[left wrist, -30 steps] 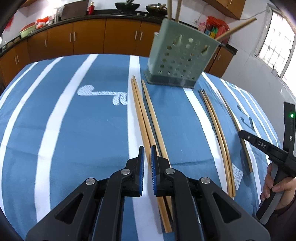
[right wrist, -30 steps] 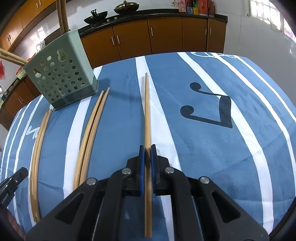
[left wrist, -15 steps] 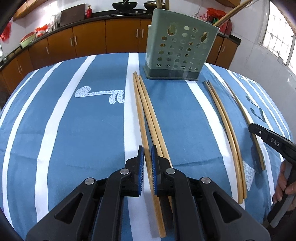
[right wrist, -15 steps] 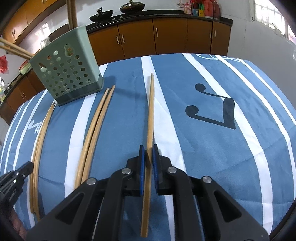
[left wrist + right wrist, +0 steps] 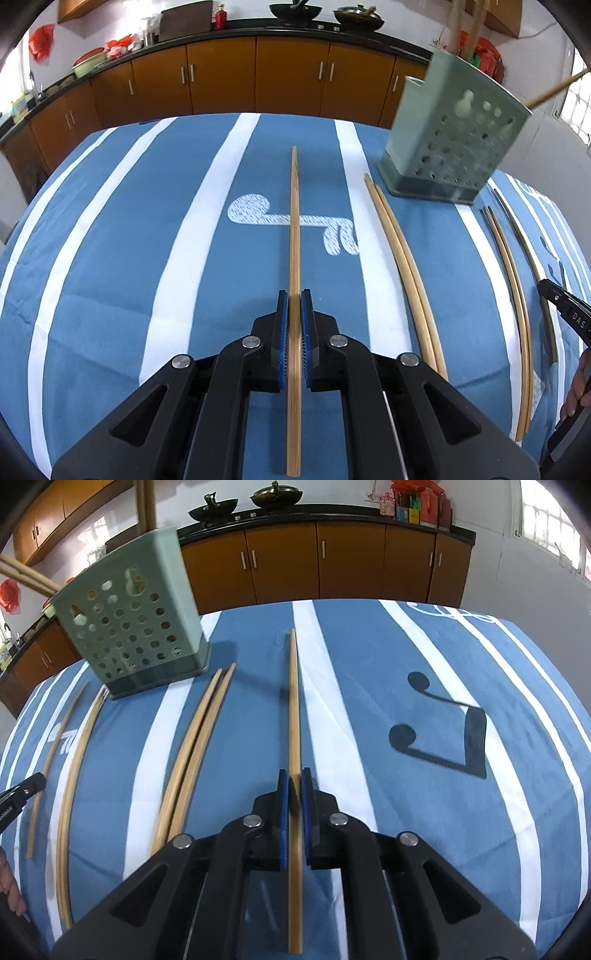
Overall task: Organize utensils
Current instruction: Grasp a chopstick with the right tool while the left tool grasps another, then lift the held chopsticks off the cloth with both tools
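My left gripper [image 5: 294, 302] is shut on a long wooden chopstick [image 5: 294, 229] that points forward above the blue striped cloth [image 5: 110, 258]. My right gripper [image 5: 294, 781] is shut on another wooden chopstick [image 5: 293, 701], also pointing forward. A green perforated utensil holder [image 5: 454, 144] stands at the far right in the left wrist view and at the far left in the right wrist view [image 5: 129, 627], with chopsticks sticking out of its top. Pairs of chopsticks [image 5: 402, 266] lie on the cloth between the two grippers, also seen in the right wrist view [image 5: 195, 746].
More chopsticks [image 5: 509, 288] lie to the right on the cloth, near the right gripper's tip [image 5: 565, 310]. The left gripper's tip [image 5: 18, 794] shows at the left edge. Brown kitchen cabinets [image 5: 258, 81] with woks on the counter run behind the table.
My left gripper has closed on one chopstick of the group and lifted it away to the left. The right gripper keeps its chopstick and has risen a little.
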Available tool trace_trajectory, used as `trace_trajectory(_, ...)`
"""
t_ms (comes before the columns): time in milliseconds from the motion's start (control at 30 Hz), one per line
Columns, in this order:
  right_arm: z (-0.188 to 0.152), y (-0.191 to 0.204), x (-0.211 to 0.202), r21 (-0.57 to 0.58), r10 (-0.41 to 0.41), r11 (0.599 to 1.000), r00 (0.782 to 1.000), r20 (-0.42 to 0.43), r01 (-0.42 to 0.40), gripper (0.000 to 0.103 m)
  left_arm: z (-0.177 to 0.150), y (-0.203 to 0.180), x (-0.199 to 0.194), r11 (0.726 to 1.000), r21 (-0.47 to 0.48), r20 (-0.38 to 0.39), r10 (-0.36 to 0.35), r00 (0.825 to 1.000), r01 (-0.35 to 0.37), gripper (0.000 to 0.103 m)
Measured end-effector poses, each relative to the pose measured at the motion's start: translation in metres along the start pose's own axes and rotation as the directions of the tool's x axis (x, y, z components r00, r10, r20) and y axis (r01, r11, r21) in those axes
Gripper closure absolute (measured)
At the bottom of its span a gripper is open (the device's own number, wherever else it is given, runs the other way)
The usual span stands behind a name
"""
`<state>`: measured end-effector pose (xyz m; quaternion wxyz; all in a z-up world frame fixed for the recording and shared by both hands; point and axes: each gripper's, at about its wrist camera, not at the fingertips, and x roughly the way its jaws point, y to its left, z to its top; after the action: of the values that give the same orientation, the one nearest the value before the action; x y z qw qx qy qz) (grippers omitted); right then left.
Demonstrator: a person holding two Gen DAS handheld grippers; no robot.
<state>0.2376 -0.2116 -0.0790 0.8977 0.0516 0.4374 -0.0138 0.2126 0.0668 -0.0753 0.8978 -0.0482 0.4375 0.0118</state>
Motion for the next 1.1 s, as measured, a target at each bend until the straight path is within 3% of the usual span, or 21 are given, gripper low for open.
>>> trace_trajectory(367,-0.0012,-0.0036,0.0026,0.009,0.008,1.0,1.0,0.022,-0.008,0.095,-0.0027,0.0025,-0.0012,1.0,-0.004,0.033,-0.029,0.999,0.03,0.095)
trace_trajectory(1100,-0.0048,0.0008,-0.0005,-0.006,0.0,1.0,1.0,0.02,0.0,0.095,-0.0051,-0.0024,-0.0033,1.0,0.023,0.032,0.0,0.999,-0.001,0.095)
